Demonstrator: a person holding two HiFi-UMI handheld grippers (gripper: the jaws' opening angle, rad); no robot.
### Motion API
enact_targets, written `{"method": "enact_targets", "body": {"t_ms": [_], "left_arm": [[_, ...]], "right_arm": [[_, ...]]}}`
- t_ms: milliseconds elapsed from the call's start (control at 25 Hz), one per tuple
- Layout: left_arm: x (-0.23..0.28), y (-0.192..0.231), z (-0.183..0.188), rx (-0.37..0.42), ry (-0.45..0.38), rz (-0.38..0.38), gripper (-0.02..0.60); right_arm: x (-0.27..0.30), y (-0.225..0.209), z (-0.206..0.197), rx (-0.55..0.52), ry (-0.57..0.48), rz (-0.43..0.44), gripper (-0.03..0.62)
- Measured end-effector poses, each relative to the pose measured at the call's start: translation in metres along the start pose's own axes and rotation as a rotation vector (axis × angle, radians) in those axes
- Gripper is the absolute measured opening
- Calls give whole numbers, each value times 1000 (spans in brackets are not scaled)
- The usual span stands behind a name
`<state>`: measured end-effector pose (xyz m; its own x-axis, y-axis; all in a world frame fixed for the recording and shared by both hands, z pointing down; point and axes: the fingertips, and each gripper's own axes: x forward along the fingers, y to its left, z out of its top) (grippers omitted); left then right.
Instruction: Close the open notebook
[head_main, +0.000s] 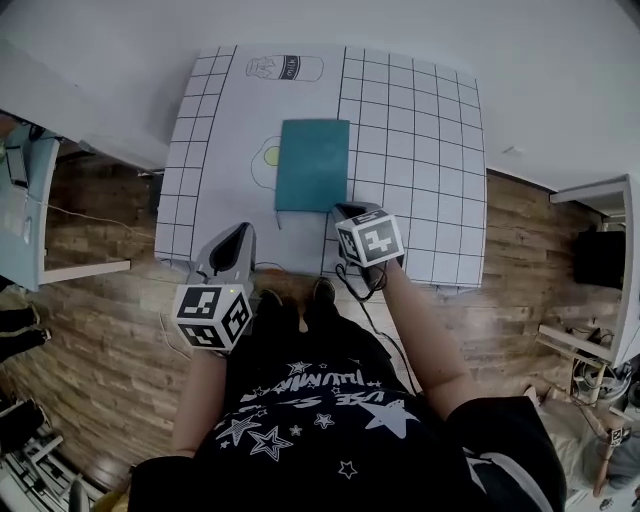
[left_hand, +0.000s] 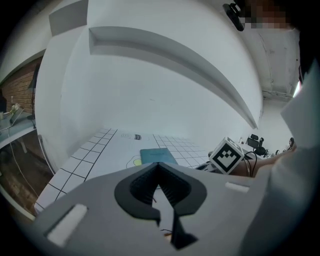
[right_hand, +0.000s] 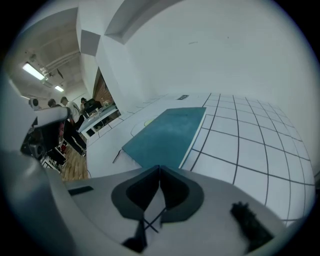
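The notebook (head_main: 313, 165) lies flat and shut, teal cover up, mid-desk (head_main: 420, 150), so I judge the closing done and only pulling away left, with my left gripper (head_main: 242, 235) and right gripper (head_main: 347, 212) clenched empty near its front edge.

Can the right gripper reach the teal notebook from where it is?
Probably yes: the right gripper, jaws shut, sits right by a near corner of the teal notebook, with nothing between them.
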<state>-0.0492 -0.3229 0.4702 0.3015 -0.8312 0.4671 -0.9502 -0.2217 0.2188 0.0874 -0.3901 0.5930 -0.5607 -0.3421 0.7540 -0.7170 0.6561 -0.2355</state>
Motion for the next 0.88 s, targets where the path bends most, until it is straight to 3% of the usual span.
{"method": "enact_targets", "body": {"t_ms": [320,480,720,880], "left_arm": [[-16,-12,-17,12,-2,-68,9],[-43,-16,-29,22,-11,-117,9],[-98,-27,-53,52,-16,-195,9],[-143,-30,-61,67,-50,-222,9]], "right_arm": [[-13,14,1,-60,-69,-49,18],[-39,58,-4,-101,-139,-13,17],[-86,116,-33,-102,-205,-52,18],[-122,163,-35,-121,-362,-20,18]]}}
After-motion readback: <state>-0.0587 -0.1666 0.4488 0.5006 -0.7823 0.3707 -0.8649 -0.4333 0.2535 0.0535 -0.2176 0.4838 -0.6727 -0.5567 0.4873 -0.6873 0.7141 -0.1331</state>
